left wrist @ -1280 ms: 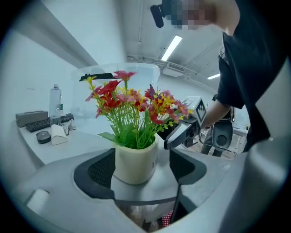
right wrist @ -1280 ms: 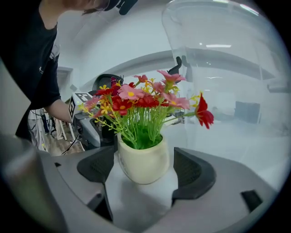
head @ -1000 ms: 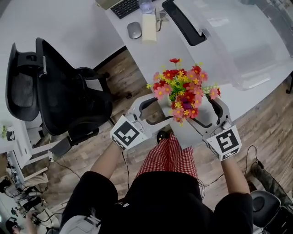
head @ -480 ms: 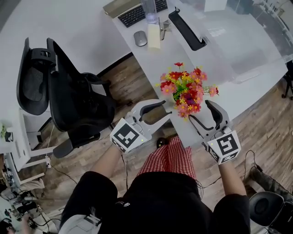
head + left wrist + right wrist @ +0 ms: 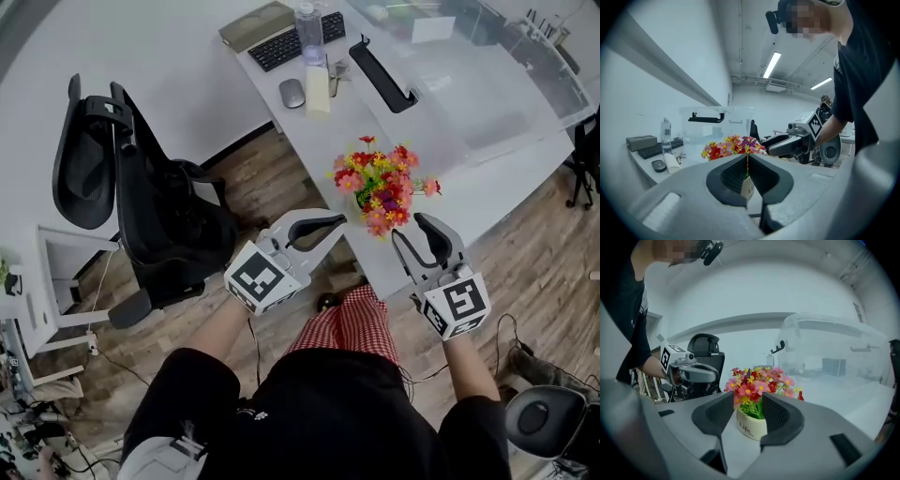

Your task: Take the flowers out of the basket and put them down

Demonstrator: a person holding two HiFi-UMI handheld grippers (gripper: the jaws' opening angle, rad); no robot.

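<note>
A bunch of red, pink and yellow flowers (image 5: 382, 186) in a small white pot (image 5: 752, 425) stands upright on the white table (image 5: 469, 202), near its front edge. My left gripper (image 5: 339, 221) hangs off the table's edge to the left of the flowers, shut with nothing in it; its own view shows the flowers (image 5: 733, 144) beyond the joined jaws. My right gripper (image 5: 409, 228) is just short of the pot on the near side. Its jaws are closing, and the pot stands beyond them, not between the pads.
A large clear plastic box (image 5: 469, 84) with a black handle fills the table behind the flowers. A keyboard (image 5: 295, 37), a mouse (image 5: 292, 92) and a bottle (image 5: 309, 19) lie at the far end. A black office chair (image 5: 141, 206) stands on the wooden floor at left.
Both grippers have drawn back from either side of the flowers toward the person. The left jaws went from wide to shut, and the right jaws have narrowed. The flowers stay on the table.
</note>
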